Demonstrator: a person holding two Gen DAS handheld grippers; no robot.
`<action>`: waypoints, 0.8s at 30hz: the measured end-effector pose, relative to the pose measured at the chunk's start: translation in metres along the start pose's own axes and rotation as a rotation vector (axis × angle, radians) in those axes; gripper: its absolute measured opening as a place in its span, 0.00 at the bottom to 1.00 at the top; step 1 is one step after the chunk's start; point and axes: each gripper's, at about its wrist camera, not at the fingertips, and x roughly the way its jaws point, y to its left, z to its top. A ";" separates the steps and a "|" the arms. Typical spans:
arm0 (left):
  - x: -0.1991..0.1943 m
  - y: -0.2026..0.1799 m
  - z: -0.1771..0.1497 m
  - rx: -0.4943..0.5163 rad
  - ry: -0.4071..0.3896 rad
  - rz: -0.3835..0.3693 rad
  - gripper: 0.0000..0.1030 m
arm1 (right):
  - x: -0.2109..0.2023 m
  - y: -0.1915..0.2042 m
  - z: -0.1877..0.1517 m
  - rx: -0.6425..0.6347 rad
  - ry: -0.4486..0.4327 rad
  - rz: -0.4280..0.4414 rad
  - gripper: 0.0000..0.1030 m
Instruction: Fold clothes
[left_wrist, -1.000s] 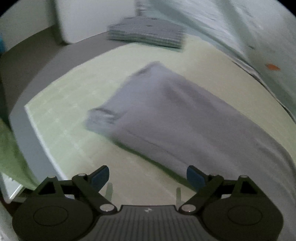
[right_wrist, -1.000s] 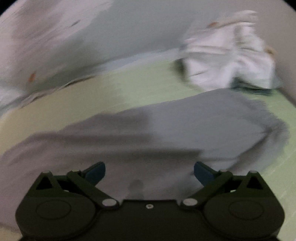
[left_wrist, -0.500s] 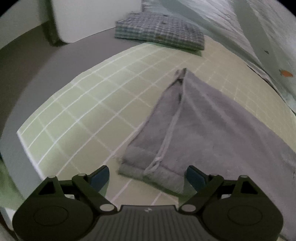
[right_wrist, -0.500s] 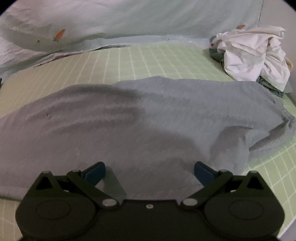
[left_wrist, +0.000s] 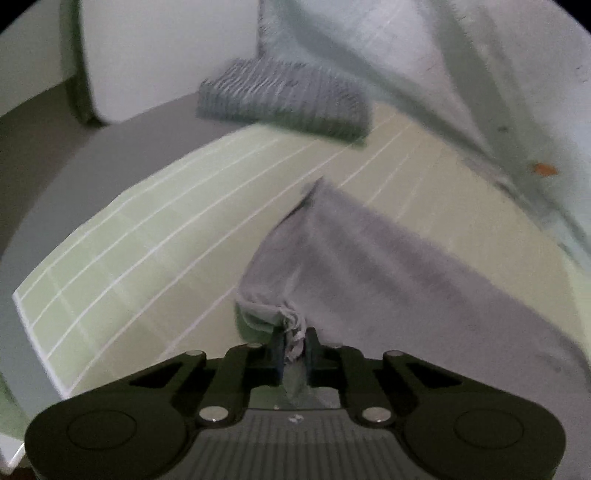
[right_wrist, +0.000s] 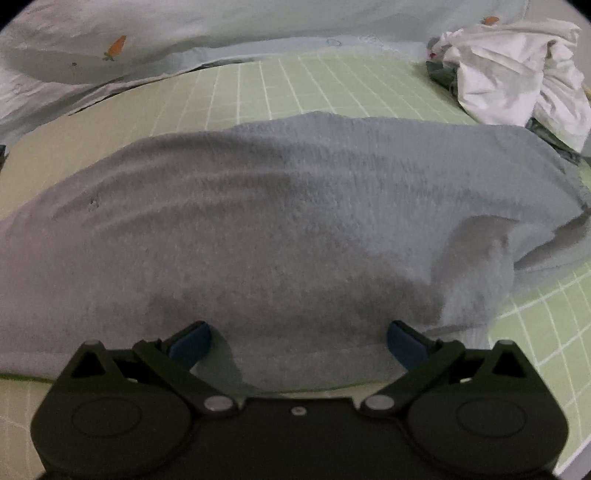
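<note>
One gripper, the left (left_wrist: 294, 345), pinches grey trousers (left_wrist: 388, 266) stretching rightward; right gripper (right_wrist: 297, 341) gapes.

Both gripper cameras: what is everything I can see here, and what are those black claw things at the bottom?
grey garment: one, grey, spread across the mat, one end pinched and lifted.
grid mat: one, pale green with white lines, under the garment.
folded plaid shirt: one, blue-grey check, at the mat's far corner.
crumpled white clothes: one heap, white over something dark green, at the mat's far right.
carrot-print sheet: one, pale blue, along the far edge.
left gripper: one, black, shut on the garment's end.
right gripper: one, black with blue pads, open over the garment's near edge.
</note>
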 end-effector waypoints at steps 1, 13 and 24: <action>-0.004 -0.009 0.001 0.011 -0.013 -0.015 0.11 | 0.000 -0.001 0.000 -0.011 -0.003 0.005 1.00; -0.021 -0.177 -0.062 0.475 0.098 -0.371 0.28 | -0.002 -0.018 -0.002 -0.072 -0.020 0.098 1.00; -0.017 -0.127 -0.037 0.333 0.077 -0.213 0.86 | -0.016 0.000 0.013 -0.100 -0.094 0.068 1.00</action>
